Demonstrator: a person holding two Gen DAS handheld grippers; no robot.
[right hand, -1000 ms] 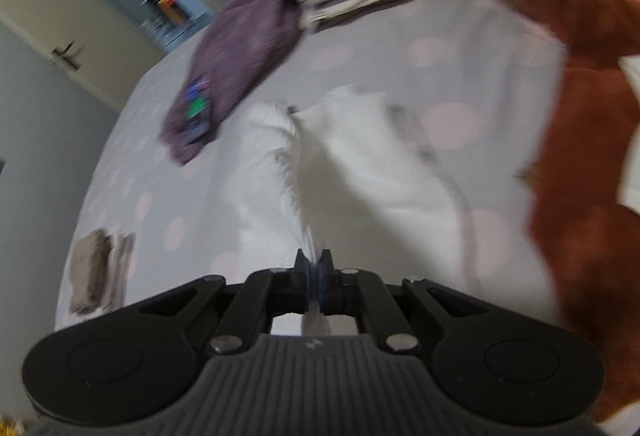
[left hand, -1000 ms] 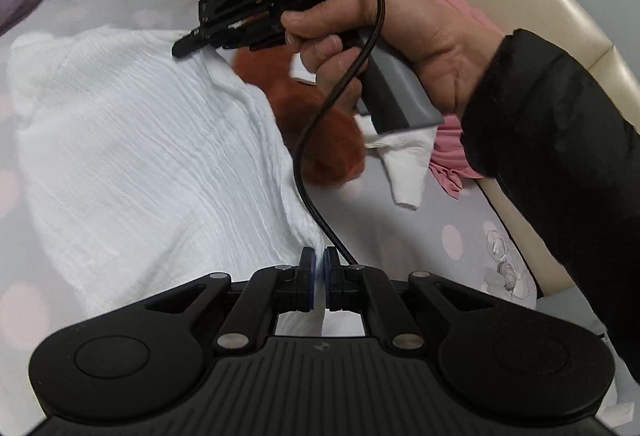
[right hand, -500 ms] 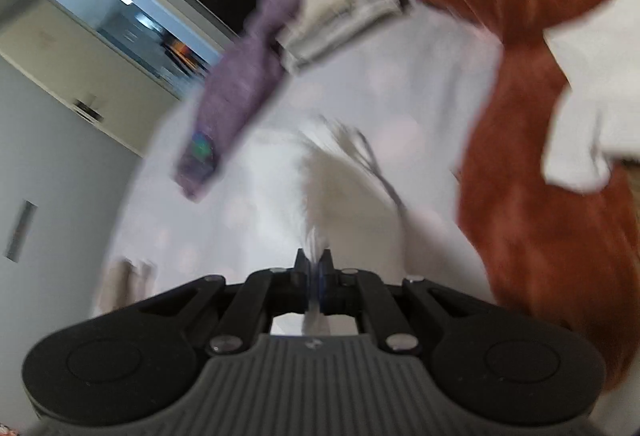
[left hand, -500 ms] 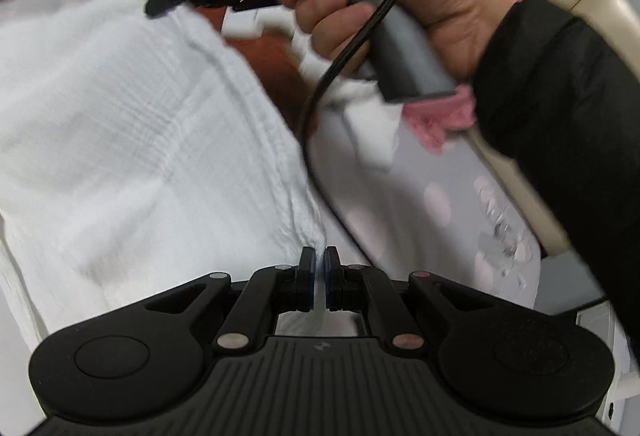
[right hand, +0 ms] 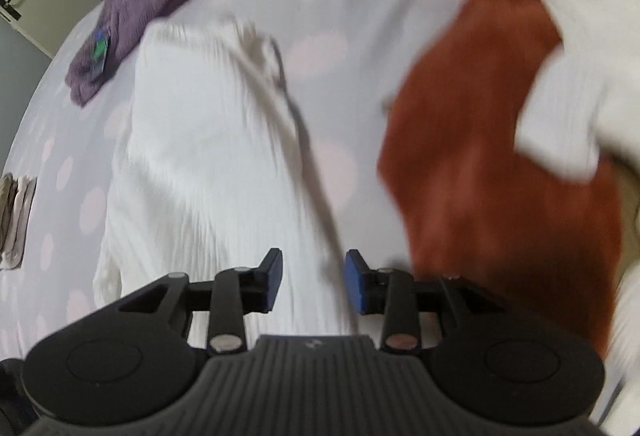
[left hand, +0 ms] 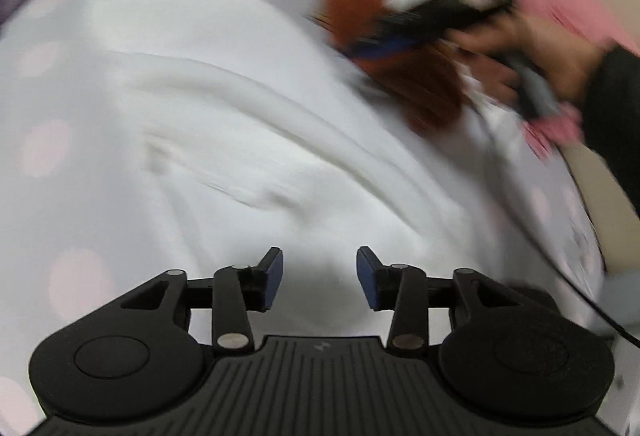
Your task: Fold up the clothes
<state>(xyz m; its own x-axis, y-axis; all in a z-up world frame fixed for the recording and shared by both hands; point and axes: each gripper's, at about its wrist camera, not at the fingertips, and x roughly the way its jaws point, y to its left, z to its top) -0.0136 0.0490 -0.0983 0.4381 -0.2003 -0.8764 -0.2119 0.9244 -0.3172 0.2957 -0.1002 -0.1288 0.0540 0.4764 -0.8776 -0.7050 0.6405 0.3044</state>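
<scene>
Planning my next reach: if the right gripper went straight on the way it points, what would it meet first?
Most likely the white garment: its right edge lies between the open right gripper fingers. The rust-brown garment lies off to the right. Blur makes depth uncertain.

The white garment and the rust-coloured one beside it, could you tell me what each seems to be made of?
The white garment looks like a light, crinkled cotton gauze: fine lengthwise ridges run down it, matte, with a soft hemmed edge. The rust-coloured garment looks thicker and napped, perhaps fleece or velour, with a dull fuzzy surface and no visible weave. Motion blur leaves both uncertain.
</scene>
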